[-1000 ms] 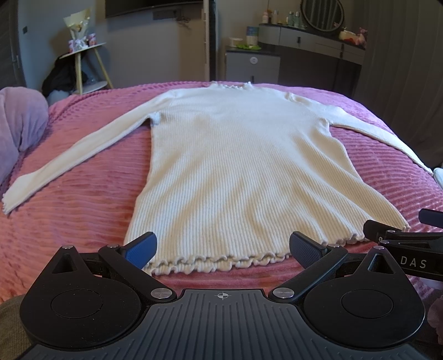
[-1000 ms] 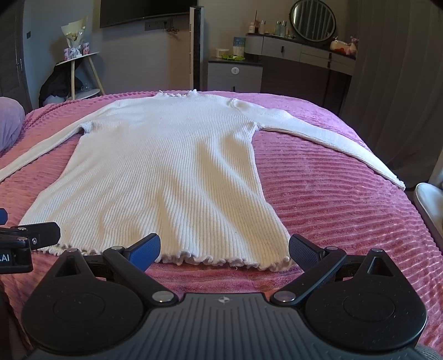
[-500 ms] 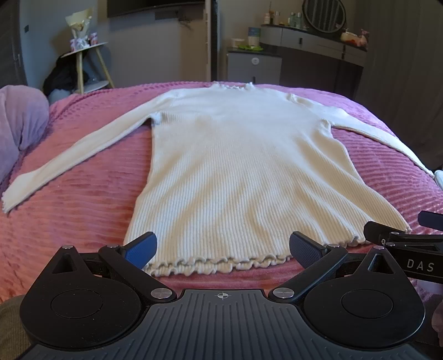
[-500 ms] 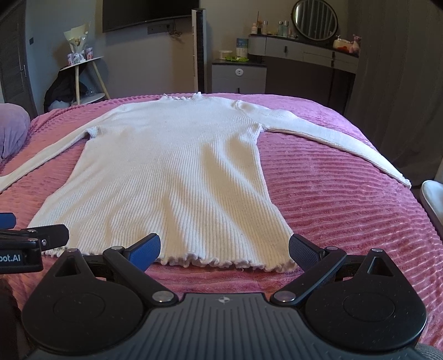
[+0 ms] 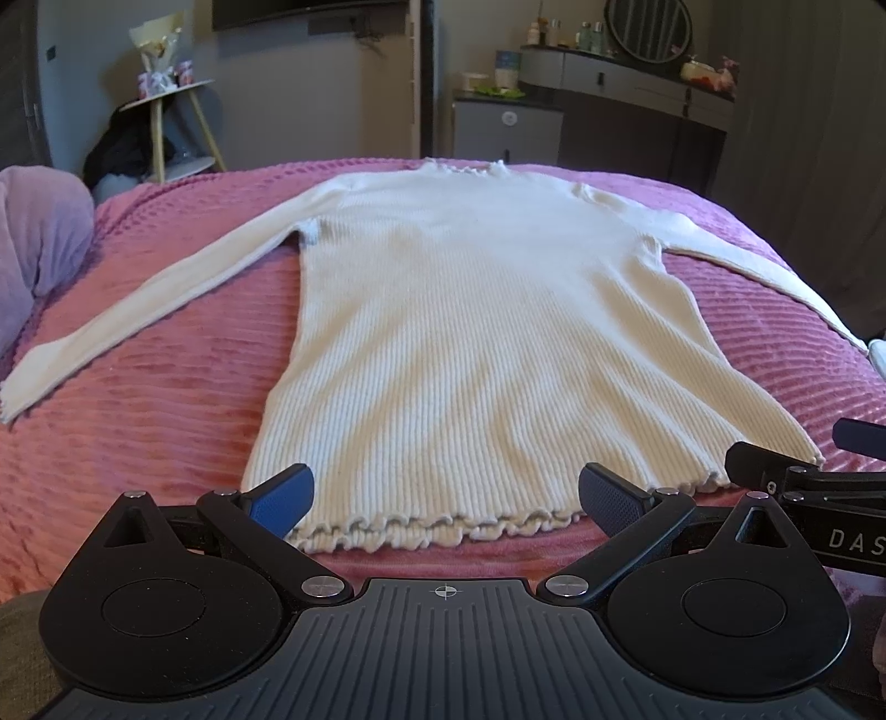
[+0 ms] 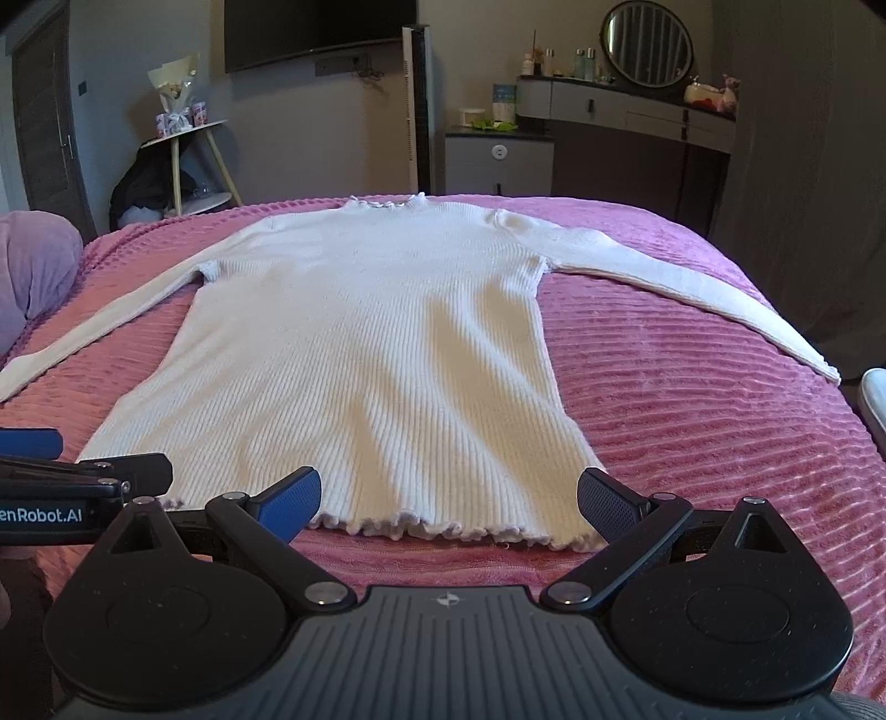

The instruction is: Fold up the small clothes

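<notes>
A cream ribbed long-sleeved knit top lies flat on the pink bedspread, collar far, frilled hem near, both sleeves spread outward. My left gripper is open just before the hem, near its left part, holding nothing. My right gripper is open over the hem's right part, also holding nothing. Each gripper shows at the other view's edge: the right one beside the hem's right corner, the left one beside the hem's left corner.
A lilac pillow rests at the bed's left side. Beyond the bed stand a small round side table, a grey cabinet and a dresser with a round mirror. A white object sits past the right bed edge.
Both grippers have risen and drawn back slightly, so the top sits a little lower in both views. The top has not moved and the jaws have stayed apart.
</notes>
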`<control>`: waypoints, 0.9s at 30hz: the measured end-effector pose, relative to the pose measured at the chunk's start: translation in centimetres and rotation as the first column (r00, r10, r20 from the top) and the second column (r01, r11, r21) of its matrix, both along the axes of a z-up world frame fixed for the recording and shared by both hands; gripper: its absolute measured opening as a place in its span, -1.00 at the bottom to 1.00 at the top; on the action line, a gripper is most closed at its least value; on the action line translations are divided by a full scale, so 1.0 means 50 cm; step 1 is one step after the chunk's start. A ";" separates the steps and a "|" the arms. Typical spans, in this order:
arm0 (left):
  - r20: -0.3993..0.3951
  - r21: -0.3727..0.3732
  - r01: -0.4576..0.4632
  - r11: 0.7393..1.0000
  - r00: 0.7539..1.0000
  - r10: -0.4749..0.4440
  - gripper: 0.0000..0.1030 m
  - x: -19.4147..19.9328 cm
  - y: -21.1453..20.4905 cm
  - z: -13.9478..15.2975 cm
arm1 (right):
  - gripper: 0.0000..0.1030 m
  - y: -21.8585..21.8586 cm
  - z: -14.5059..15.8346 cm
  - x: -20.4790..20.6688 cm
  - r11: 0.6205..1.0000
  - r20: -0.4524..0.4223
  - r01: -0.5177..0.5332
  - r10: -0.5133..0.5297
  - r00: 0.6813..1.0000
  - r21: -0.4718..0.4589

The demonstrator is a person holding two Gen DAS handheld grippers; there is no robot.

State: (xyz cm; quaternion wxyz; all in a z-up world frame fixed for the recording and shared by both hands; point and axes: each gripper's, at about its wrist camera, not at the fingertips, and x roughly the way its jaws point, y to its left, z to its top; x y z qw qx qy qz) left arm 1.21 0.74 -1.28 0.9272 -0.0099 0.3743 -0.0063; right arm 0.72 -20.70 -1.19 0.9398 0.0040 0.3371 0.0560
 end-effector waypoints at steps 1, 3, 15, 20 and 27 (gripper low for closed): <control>0.001 -0.005 0.003 1.000 1.000 -0.003 1.00 0.000 0.001 0.000 | 0.92 -0.001 0.000 0.000 1.000 -0.001 -0.002 0.002 1.000 0.008; 0.002 -0.012 0.005 1.000 1.000 -0.005 1.00 0.001 0.002 0.000 | 0.92 -0.004 0.000 0.001 1.000 -0.002 -0.006 0.006 1.000 0.030; -0.007 -0.036 0.025 0.999 1.000 -0.025 1.00 0.043 0.002 0.006 | 0.92 -0.133 -0.026 0.062 0.840 -0.122 0.051 0.018 0.992 0.541; 0.016 -0.022 0.009 1.000 1.000 -0.008 1.00 0.108 -0.005 0.012 | 0.35 -0.255 -0.064 0.137 0.679 -0.240 0.253 -0.116 0.964 0.689; 0.022 -0.027 -0.029 0.999 0.999 0.030 1.00 0.219 -0.022 -0.028 | -0.55 -0.453 -0.123 0.237 0.500 -0.319 0.467 -0.356 0.878 0.729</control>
